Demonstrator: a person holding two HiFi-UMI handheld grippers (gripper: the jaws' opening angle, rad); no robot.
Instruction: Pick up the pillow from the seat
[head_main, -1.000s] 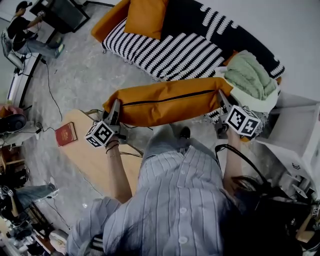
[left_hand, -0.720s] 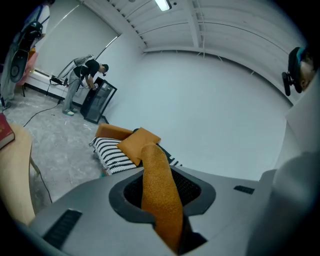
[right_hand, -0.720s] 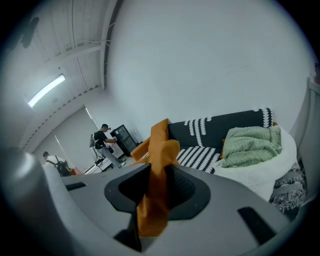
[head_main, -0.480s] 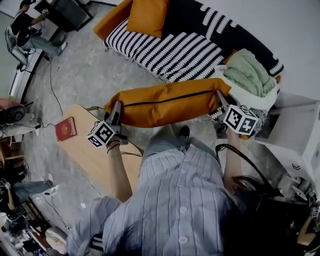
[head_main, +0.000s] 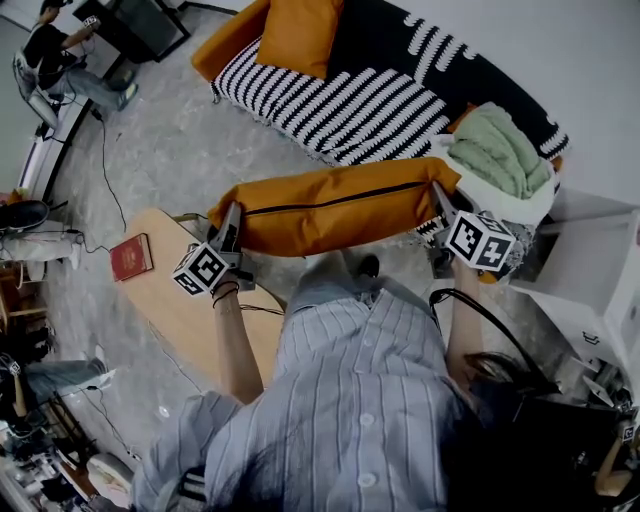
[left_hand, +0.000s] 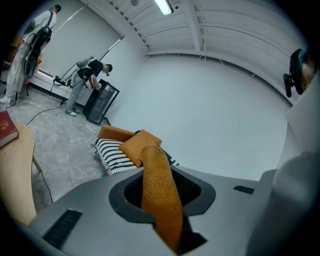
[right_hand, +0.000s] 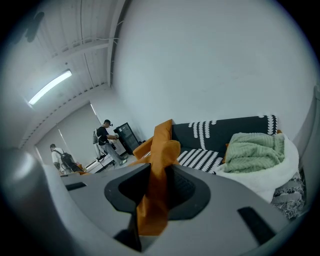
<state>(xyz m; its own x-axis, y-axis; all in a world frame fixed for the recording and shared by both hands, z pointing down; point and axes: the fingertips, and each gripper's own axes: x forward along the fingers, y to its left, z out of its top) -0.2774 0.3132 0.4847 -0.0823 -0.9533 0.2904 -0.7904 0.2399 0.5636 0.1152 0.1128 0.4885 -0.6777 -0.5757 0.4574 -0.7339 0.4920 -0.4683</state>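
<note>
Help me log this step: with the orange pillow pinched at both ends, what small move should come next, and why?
Probably keep both grips shut and carry the pillow level, away from the sofa. The left gripper and right gripper each pinch an end of it, and it hangs clear of the seat, so the lift looks done.

2x orange pillows (head_main: 340, 205) (head_main: 297, 35), 2x hand-held grippers (head_main: 231, 215) (head_main: 441, 200), 1x sofa (head_main: 330, 100), 1x green blanket (head_main: 495, 150), 1x red bk (head_main: 131, 257)
</note>
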